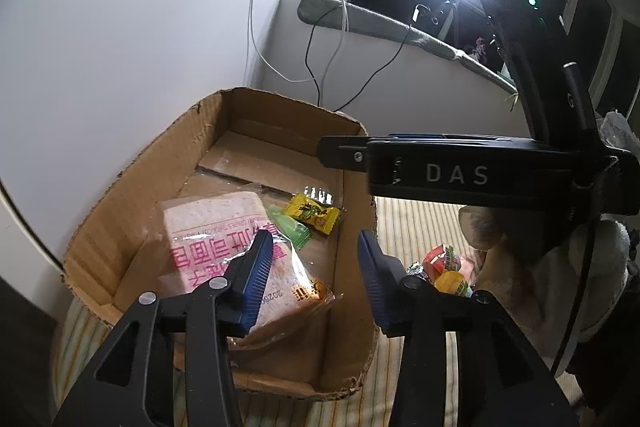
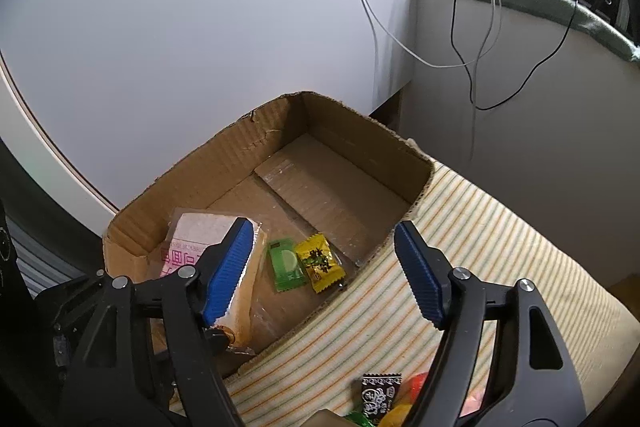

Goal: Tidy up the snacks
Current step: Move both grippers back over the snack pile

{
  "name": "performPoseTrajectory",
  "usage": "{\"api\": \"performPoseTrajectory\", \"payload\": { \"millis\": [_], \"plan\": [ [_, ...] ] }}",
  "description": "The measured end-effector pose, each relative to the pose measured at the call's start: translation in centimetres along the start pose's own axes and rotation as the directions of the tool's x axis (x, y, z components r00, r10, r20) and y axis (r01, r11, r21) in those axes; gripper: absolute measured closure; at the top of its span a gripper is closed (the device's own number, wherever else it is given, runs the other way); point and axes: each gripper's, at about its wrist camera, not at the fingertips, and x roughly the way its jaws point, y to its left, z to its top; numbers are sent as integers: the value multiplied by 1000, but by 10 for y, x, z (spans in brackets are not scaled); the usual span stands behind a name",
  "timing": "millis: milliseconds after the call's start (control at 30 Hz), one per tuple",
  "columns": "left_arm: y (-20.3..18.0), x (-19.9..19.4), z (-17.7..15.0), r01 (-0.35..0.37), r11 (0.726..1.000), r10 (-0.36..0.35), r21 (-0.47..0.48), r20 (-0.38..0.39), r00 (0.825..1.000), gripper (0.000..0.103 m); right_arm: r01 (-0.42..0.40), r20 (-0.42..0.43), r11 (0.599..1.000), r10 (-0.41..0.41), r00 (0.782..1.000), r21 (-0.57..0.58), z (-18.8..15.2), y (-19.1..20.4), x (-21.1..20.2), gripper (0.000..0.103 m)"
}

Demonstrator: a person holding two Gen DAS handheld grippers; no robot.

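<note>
A cardboard box (image 2: pixel 224 187) sits on a striped cloth (image 2: pixel 480 247) against the white wall. Inside it lie a wrapped bread slice (image 1: pixel 216 227) with pink lettering, a green candy (image 2: pixel 286 265) and a yellow candy (image 2: pixel 320 261) touching each other. More snacks (image 1: pixel 448 267) are piled on the cloth beside the box. The left claw (image 1: pixel 316 283) hangs open over the box, holding nothing. The right claw (image 2: pixel 326 275) stands wide open and empty above the box's near edge.

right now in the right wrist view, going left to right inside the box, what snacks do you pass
bread pack → green candy → yellow candy
</note>
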Motion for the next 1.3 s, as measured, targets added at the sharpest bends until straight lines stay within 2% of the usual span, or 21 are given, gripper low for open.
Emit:
{"api": "performPoseTrajectory", "payload": {
  "millis": [33, 100, 267, 500, 567, 800, 867, 1000, 1233, 1300],
  "plan": [
    [0, -1, 0, 0, 1000, 0, -1, 0, 1000, 57, 1, 4, 1000, -1, 1000, -2, 0, 0, -3, 26],
    [-2, -3, -1, -1, 1000, 1, -4, 2, 1000, 45, 2, 10, 1000, -2, 1000, 0, -1, -1, -9, 25],
    [-10, -10, -2, 5, 1000, -5, 8, 1, 1000, 39, 3, 23, 1000, -3, 1000, 18, -6, -8, -24, 24],
    [-27, -16, -8, 29, 999, -29, 29, -6, 1000, 39, 17, 38, 999, -19, 999, 43, -23, -26, -54, 21],
    [-31, -17, -9, 34, 999, -34, 31, -8, 999, 39, 25, 43, 998, -27, 999, 52, -32, -34, -64, 17],
    [-50, -17, -20, 68, 996, -66, 52, -34, 997, 39, 35, 42, 998, -38, 998, 50, -74, -55, -100, 16],
    [-55, -16, -23, 74, 996, -72, 56, -42, 997, 39, 19, 29, 999, -20, 999, 30, -89, -60, -109, 16],
    [-64, -13, -29, 85, 994, -81, 63, -60, 995, 39, 43, 8, 999, -43, 999, -10, -114, -61, -118, 16],
    [-82, -4, -40, 100, 991, -92, 88, -95, 991, 39, 10, -46, 996, -14, 999, -89, -151, -60, -119, 17],
    [-88, 1, -42, 112, 989, -101, 95, -111, 989, 39, 0, -67, 993, -7, 998, -116, -158, -58, -116, 22]
  ]
}}
